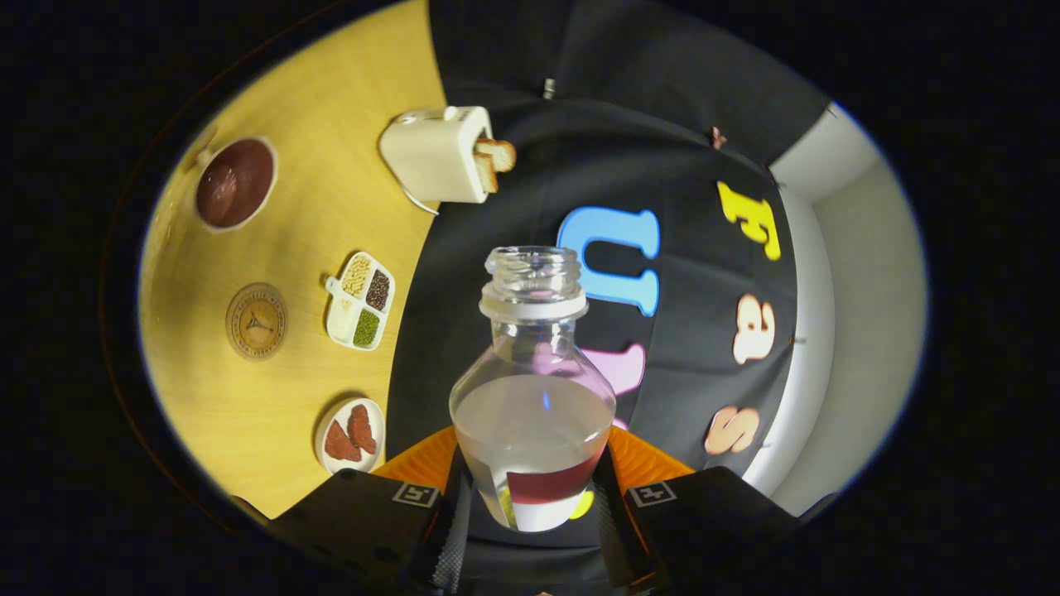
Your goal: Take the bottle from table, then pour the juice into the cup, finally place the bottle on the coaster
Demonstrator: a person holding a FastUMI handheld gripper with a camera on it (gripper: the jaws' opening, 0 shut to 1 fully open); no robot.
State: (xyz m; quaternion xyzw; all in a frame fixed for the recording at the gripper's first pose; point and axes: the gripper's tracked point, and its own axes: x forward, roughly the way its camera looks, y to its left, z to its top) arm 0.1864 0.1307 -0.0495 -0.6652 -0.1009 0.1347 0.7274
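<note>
My gripper (534, 488) is shut on a clear plastic bottle (534, 397), both fingers pressing its lower body. The bottle has no cap and holds pale juice in its lower part, with a red label band near the fingers. The whole view is rolled sideways, so the yellow table (273, 389) stands off to the left of the bottle. On it a white cup (235, 183) with a dark brown inside sits far beyond the fingers to the left. A round brown coaster (257, 321) lies nearer, well left of the bottle.
A cream toaster (443, 154) with toast slices stands at the table's edge near the black cloth wall. A white divided dish of grains (361, 300) and a small plate with reddish pieces (350, 435) lie between the coaster and the bottle.
</note>
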